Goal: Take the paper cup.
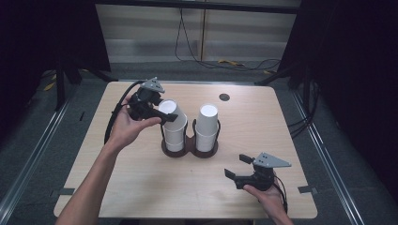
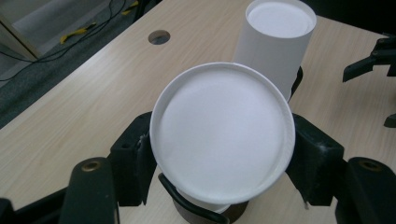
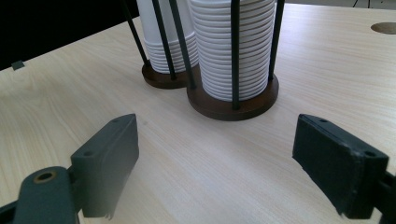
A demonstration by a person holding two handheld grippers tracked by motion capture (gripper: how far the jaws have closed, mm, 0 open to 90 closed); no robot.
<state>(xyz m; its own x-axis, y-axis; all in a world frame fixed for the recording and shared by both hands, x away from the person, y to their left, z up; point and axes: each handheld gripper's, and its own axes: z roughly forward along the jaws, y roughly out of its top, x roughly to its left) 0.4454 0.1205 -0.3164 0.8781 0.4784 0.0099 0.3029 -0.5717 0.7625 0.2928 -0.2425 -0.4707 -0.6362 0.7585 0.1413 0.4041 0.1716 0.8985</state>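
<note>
A dark wooden cup holder [image 1: 190, 151] with black wire posts stands mid-table and holds two stacks of upside-down white paper cups. My left gripper [image 1: 162, 112] is shut on the top cup [image 1: 170, 111] of the left stack [image 1: 174, 137], which leans towards the left. In the left gripper view that cup's base [image 2: 222, 140] faces the camera, with both jaws pressed on its sides. The right stack [image 1: 206, 124] stands straight. My right gripper [image 1: 236, 165] hovers open over the table's front right, aimed at the holder base [image 3: 224, 105], nothing between its jaws.
A round cable hole [image 1: 224, 97] sits in the tabletop behind the holder. Cables and a yellow item [image 1: 230, 62] lie on the floor beyond the far edge. Grey tape marks [image 1: 307, 189] flank the table's front corners.
</note>
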